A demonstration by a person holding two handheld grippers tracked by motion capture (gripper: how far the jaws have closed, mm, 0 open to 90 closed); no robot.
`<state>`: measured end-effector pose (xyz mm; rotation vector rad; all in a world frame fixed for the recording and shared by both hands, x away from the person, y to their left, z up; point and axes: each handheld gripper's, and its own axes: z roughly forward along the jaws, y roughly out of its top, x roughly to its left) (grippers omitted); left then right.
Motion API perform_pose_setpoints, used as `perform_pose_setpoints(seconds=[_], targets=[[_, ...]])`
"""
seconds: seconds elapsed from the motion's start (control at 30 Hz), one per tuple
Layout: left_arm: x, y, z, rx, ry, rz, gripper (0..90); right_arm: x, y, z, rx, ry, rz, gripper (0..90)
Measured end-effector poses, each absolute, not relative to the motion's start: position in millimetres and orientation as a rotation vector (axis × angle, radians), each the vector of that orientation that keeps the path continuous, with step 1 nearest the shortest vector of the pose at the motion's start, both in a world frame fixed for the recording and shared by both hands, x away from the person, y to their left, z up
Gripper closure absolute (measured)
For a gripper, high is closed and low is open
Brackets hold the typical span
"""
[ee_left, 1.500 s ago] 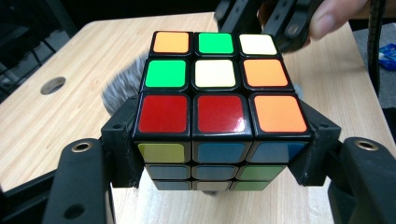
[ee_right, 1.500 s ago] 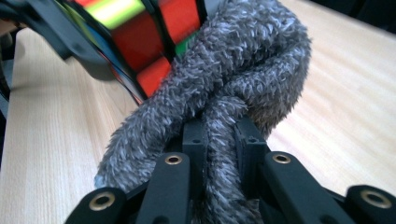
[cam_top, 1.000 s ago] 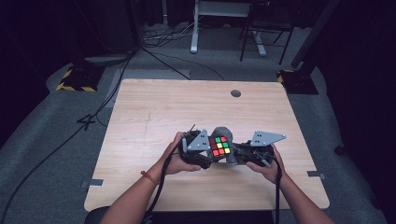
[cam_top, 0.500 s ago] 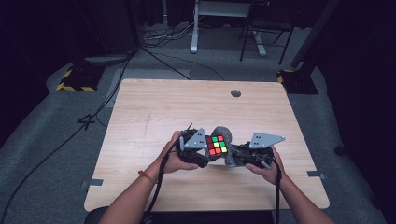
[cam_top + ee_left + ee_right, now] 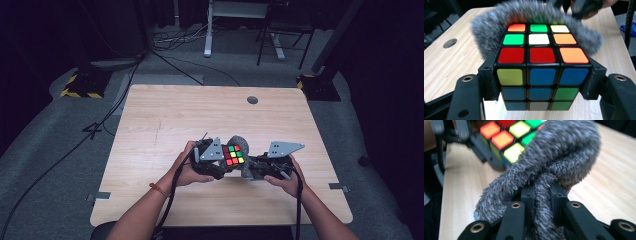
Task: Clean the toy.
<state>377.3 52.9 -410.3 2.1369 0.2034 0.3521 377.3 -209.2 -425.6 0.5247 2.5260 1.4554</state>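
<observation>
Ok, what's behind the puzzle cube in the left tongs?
A grey fuzzy cloth wraps round behind the cube, touching it. The cube's rear faces and the table behind are covered.

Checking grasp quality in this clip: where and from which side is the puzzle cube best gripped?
Across two opposite flat side faces, at the middle layer, coming in level from the person's left. The puzzle cube sits that way in the left hand-held gripper, pads squarely on parallel faces, leaving its top and far side free for the grey fuzzy cloth pinched by the right hand-held gripper.
</observation>
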Motion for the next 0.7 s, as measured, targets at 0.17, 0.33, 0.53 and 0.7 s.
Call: perform_pose_setpoints(seconds=[0.17,0.33,0.53,0.7], targets=[[378.9,58.7,-406.2,2.107,0.225,0.362,33.1,376.8,-202.9,-429.7,0.508,2.588,1.427,76.8],[379.5,61.5,-405.6,2.117,0.222,0.367,33.2,375.2,-201.0,-429.8,0.469,2.592,1.425,76.3],[380.4,57.2,-412.6,2.161,0.212,0.343,33.2,372.8,-209.5,-418.5,0.497,2.488,1.492,76.4],[380.0,50.4,-417.6,2.209,0.202,0.36,33.2,372.9,-215.3,-415.1,0.511,2.429,1.532,76.7]])
